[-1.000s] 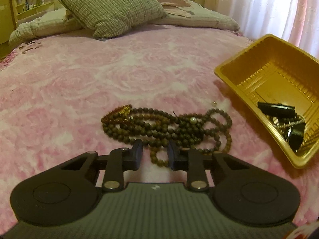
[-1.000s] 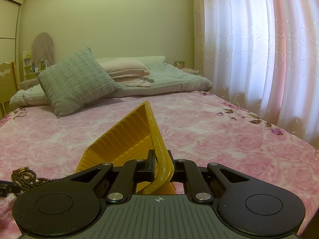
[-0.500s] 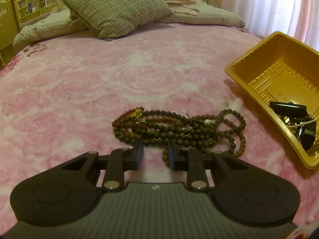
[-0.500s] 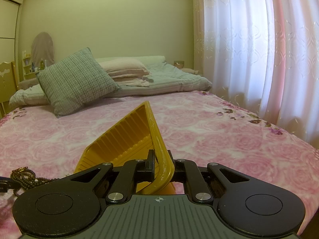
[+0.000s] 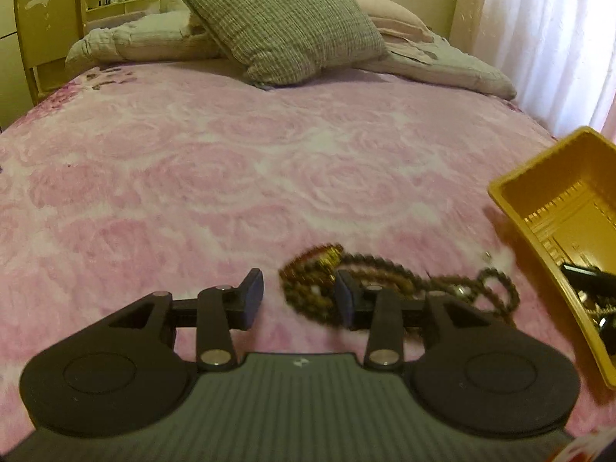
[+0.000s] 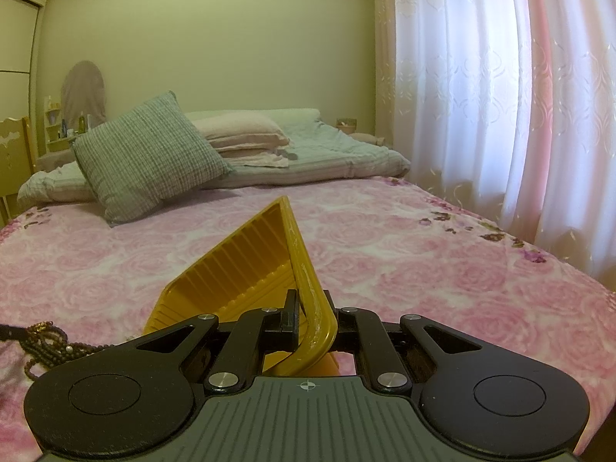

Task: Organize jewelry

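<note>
On the bedspread (image 5: pixel 192 192), dark beaded necklaces (image 5: pixel 385 273) lie tangled, blurred.

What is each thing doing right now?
Left gripper: open, at the beads' left end.
Right gripper: shut on the tray's rim.
Yellow tray: tilted up, holding dark jewelry.
Bead necklace: lying in a heap on the pink blanket.

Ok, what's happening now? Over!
Left gripper open, low over the dark brown beaded necklaces on the pink bedspread. Right gripper shut on the yellow plastic tray. Nothing blocking.
</note>
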`<state>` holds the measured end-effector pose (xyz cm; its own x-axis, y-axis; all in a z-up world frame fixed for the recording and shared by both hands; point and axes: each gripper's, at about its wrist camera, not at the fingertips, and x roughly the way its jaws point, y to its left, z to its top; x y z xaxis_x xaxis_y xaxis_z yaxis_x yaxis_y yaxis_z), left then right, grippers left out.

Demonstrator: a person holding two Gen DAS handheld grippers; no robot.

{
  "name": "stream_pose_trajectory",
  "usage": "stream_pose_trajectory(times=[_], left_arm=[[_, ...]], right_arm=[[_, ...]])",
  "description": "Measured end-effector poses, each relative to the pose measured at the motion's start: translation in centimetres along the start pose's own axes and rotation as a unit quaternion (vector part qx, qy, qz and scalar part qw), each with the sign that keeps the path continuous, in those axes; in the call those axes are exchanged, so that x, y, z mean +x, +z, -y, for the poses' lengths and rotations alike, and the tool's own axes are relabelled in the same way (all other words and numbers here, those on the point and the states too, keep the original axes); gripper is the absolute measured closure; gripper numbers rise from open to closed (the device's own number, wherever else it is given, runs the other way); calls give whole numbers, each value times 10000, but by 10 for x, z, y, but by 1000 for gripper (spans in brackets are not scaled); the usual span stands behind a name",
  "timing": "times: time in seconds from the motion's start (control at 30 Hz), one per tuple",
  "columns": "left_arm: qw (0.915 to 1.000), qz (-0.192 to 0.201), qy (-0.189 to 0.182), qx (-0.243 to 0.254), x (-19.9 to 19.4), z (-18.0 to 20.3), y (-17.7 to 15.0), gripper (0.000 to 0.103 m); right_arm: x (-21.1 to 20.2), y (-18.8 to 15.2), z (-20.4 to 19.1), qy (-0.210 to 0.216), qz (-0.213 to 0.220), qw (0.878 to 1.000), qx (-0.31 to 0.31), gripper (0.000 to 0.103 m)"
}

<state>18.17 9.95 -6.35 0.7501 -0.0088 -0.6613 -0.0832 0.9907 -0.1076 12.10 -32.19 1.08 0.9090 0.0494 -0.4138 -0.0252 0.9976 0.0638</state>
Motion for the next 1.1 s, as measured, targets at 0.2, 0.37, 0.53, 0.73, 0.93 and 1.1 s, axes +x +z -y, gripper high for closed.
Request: stream_pose_trajectory(times=[0.2,0.37,0.53,0.73,0.93,1.1], left_arm=[[9995,-268,-113,-150,21,-8,10,76],[9995,-276,-139,-3,20,-3,8,95],[9998,-156,-70,82,7,-4,8,99],[9995,43,-78,315,-17,-5,23,99],[9967,251,-271,724,-43,12,49,99],[9929,384,-571,973,-60,36,64,99]], right_arm=[[0,0,0,-8,-2,10000,-10,94],[0,1,0,-11,0,10000,-16,94],[0,2,1,-7,0,10000,-20,94],[1,3,4,15,20,10000,-34,94],[1,2,2,36,26,10000,-37,94],[2,2,4,62,21,10000,-15,94]])
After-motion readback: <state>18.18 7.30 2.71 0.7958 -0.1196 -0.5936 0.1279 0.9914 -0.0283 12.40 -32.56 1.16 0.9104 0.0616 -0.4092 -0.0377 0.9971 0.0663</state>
